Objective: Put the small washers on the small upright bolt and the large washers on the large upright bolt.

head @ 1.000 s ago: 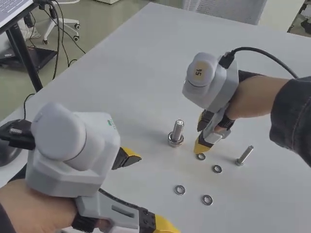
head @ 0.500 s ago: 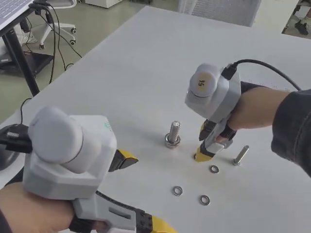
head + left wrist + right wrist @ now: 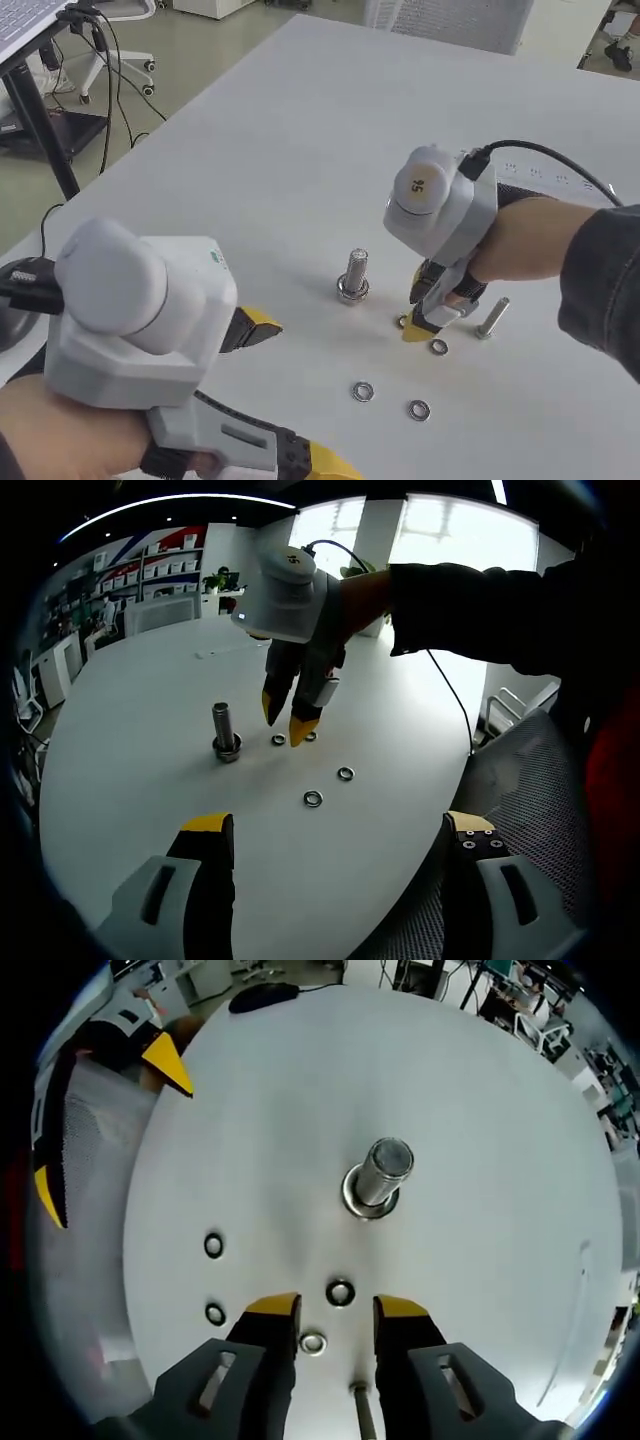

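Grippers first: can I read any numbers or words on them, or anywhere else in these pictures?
"15": on top of the right gripper, turned sideways, so that is my best reading.
Small green mark on the side of the left gripper: too small to read.
Red and blue wall markings far off in the left gripper view: too blurred to read.

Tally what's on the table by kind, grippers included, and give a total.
Loose washers: 4
Bolts: 2, upright bolt, lying bolt
Grippers: 2, left gripper, right gripper
Total: 8
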{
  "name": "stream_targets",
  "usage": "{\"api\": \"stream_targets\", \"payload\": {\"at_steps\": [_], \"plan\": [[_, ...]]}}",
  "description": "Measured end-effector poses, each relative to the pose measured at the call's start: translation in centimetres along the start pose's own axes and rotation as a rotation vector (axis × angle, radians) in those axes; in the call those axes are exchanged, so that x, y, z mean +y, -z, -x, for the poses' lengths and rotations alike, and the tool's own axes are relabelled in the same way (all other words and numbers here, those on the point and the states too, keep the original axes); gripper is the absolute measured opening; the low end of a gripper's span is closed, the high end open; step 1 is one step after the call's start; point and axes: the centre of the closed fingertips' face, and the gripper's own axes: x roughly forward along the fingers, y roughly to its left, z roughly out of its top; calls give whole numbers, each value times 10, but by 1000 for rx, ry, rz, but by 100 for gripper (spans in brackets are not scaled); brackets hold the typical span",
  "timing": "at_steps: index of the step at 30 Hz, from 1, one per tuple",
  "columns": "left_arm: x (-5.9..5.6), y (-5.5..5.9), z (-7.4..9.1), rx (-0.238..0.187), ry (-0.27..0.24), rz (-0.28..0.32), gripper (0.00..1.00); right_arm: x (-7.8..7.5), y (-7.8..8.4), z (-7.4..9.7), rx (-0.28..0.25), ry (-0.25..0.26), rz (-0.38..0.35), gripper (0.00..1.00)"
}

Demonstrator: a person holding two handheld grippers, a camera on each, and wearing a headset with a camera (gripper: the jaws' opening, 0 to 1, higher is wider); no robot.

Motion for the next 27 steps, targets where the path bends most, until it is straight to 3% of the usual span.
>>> {"api": "stream_targets", "payload": {"at_steps": [27], "plan": [[1, -1, -1, -4, 1, 7, 85, 0, -1, -8, -7, 6, 6, 20]]}}
